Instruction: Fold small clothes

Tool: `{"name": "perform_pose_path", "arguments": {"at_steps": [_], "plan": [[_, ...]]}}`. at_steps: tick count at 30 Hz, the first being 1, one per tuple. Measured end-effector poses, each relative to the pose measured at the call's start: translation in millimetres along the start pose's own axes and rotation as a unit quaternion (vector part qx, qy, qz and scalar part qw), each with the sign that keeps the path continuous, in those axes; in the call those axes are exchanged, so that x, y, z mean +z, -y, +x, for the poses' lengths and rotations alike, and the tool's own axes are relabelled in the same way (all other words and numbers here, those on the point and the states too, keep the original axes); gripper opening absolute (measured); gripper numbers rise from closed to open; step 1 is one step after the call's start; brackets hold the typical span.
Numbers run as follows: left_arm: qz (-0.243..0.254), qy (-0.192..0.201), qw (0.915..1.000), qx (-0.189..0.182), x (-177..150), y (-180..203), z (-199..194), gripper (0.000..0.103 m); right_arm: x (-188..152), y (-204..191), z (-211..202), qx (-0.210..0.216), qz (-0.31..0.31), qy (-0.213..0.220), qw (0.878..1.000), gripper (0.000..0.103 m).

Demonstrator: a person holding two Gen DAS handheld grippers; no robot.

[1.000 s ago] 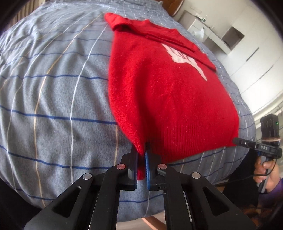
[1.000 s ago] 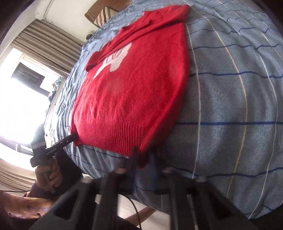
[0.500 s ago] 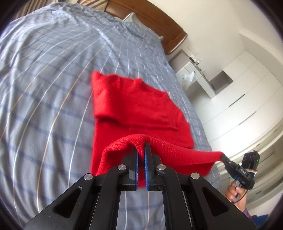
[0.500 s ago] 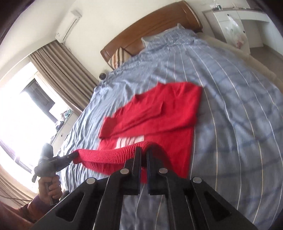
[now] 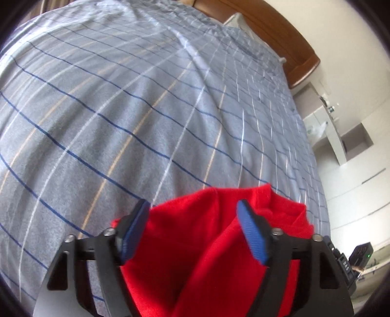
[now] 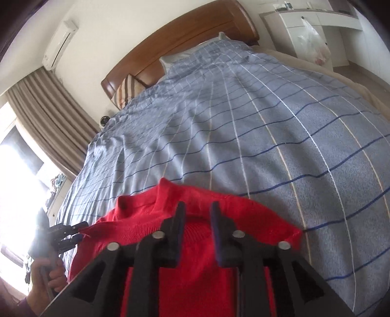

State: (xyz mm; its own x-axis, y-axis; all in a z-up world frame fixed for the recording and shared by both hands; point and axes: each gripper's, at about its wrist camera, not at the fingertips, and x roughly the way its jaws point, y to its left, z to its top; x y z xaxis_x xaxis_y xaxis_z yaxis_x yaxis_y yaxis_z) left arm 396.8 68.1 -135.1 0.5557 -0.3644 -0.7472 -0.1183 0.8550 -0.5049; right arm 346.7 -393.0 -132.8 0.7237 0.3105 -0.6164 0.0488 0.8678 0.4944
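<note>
A home bedroom. A wide bed [image 6: 268, 136] under a blue checked cover meets a wooden headboard [image 6: 185, 41], with pillows [image 6: 126, 90] against it. Brown curtains [image 6: 46, 109] hang by a bright window [image 6: 17, 170], an air conditioner [image 6: 61, 41] sits high on the wall, and white cupboards [image 6: 314, 36] stand beside the bed.

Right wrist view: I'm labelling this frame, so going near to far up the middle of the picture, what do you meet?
right gripper with its jaws apart → red sweater folded over → blue checked bedspread → pillow → wooden headboard → white wall
</note>
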Motion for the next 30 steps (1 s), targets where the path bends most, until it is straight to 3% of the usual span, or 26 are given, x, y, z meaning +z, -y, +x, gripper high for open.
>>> {"name": "perform_pose_path", "arguments": {"at_steps": [2,6,10,15,18,20,26,28,30], "plan": [[0.011,0.019,0.9997,-0.006,-1.2,-1.6,-15.6,0.083,-2.3,-0.7,-9.7,0.006,-0.009,0.004,1.000,0.032],[0.062,0.024,0.9978,0.001,-22.8,3.6,-43.3,0.084,-20.0,-26.6,-39.9,0.019,-0.085,-0.010,0.996,0.032],[0.136,0.016,0.9905,0.015,-74.4,8.7,-74.9,0.087,-67.6,-45.5,-75.0,0.037,-0.151,-0.039,0.987,0.048],[0.213,0.031,0.9748,0.059,-144.4,3.1,-110.7,0.092,-136.5,-43.1,-113.4,-0.009,-0.209,-0.055,0.976,0.054],[0.233,0.039,0.9683,0.080,-178.6,-3.9,-122.0,0.094,-164.6,-39.3,-135.8,-0.023,-0.208,-0.045,0.977,0.057],[0.244,0.048,0.9639,0.094,-197.2,-8.3,-122.1,0.096,-180.2,-36.8,-147.3,-0.037,-0.204,-0.023,0.978,0.065],[0.277,0.088,0.9472,0.136,-229.9,-14.3,-99.7,0.097,-205.1,-28.3,-140.1,-0.082,-0.187,0.007,0.979,0.068],[0.278,0.102,0.9443,0.142,-234.1,-15.1,-100.7,0.099,-210.1,-25.1,-132.8,-0.093,-0.182,0.005,0.979,0.068],[0.272,0.096,0.9474,0.140,-232.0,-19.3,-97.3,0.102,-212.8,-23.8,-128.2,-0.099,-0.182,0.008,0.978,0.068]]}}
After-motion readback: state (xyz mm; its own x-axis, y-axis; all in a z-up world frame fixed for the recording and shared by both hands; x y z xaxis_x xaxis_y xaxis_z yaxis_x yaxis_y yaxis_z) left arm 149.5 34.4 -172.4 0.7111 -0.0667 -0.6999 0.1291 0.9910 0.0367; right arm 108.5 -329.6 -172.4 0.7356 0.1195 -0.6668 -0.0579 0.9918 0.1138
